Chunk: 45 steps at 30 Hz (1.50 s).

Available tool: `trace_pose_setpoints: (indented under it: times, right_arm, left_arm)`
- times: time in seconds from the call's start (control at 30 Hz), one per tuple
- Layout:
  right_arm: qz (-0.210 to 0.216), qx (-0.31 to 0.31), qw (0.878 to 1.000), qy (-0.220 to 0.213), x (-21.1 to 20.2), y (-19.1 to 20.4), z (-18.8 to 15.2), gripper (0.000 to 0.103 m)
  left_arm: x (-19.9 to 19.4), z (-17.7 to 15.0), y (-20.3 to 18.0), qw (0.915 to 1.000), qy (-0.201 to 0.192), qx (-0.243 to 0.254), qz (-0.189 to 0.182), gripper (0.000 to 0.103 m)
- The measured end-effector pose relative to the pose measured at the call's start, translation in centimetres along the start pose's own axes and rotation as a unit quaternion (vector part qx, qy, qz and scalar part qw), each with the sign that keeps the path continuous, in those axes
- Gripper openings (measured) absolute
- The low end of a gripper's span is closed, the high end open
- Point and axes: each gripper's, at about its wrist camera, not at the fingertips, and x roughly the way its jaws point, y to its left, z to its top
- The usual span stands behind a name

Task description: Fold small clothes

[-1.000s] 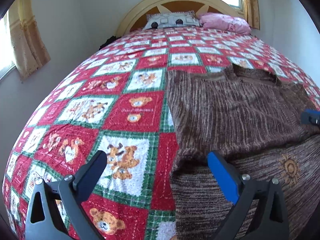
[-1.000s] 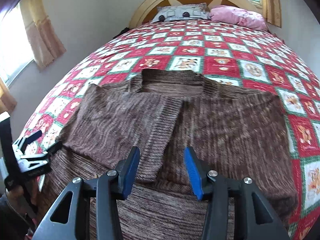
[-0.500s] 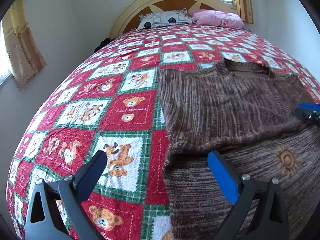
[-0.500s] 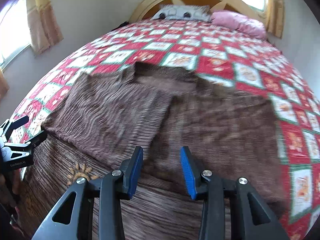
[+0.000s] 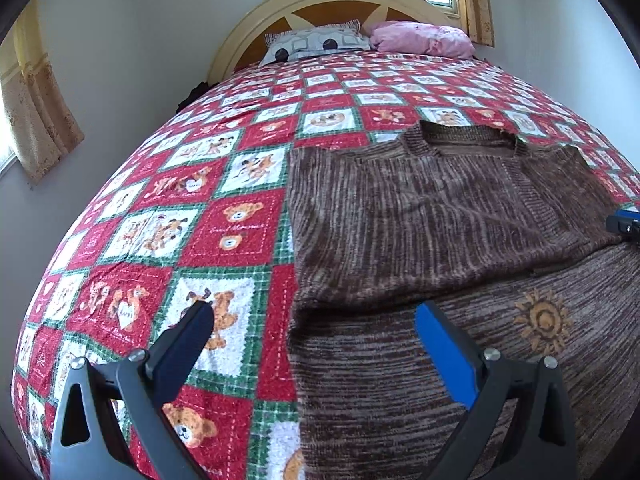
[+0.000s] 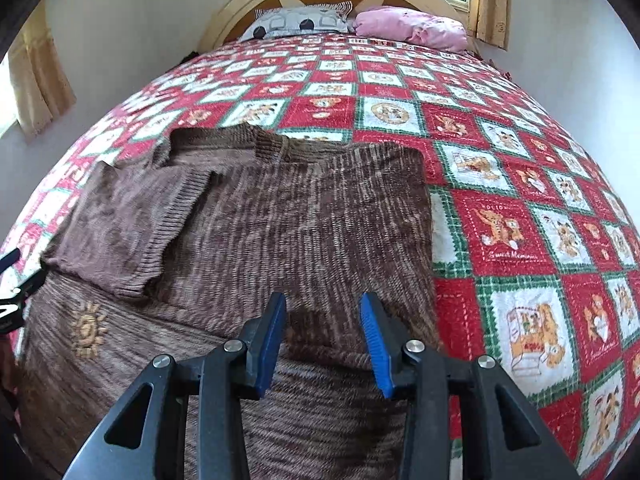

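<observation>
Both tongs (image 5: 312, 334) (image 6: 324, 320) hang empty, jaws apart, over the brown sweater (image 6: 280, 220).

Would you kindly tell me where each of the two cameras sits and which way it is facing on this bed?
Left wrist: on the left tool, above the sweater's left edge, facing the headboard; its own open fingers show, plus the right tool's tip at the right edge.
Right wrist: on the right tool, above the sweater's right half, facing the same way; its open fingers show, the left tool at the left edge.
Shared: sweater, quilt, both pillows, headboard.
</observation>
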Motion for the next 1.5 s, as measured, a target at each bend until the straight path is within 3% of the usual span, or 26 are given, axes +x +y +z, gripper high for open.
trace_pose_setpoints:
  times: [0.33,0.4,0.43,1.07,1.5]
  right_arm:
    - [-0.002,-0.007,1.000,-0.011,-1.5,0.9,-1.3,0.042]
    - [0.006,-0.011,1.000,-0.005,-2.0,1.3,-1.7,0.055]
    - [0.010,-0.012,1.000,-0.005,-2.2,1.4,-1.9,0.056]
    - [0.049,-0.016,0.998,-0.026,-7.8,4.2,-7.4,0.057]
    - [0.067,-0.012,0.997,-0.034,-12.1,5.2,-12.2,0.057]
  left_arm:
    - [-1.8,-0.2,-0.9,0.9998,-0.012,0.001,-0.013,0.103]
    - [-2.3,-0.3,-1.0,0.9997,-0.014,-0.001,-0.018,0.103]
    - [-2.5,-0.4,-1.1,0.9997,-0.014,-0.002,-0.022,0.103]
    - [-7.7,-3.1,-1.4,0.9981,-0.033,-0.006,-0.051,0.103]
    - [-12.7,-7.4,-1.3,0.9966,-0.046,0.017,-0.066,0.103]
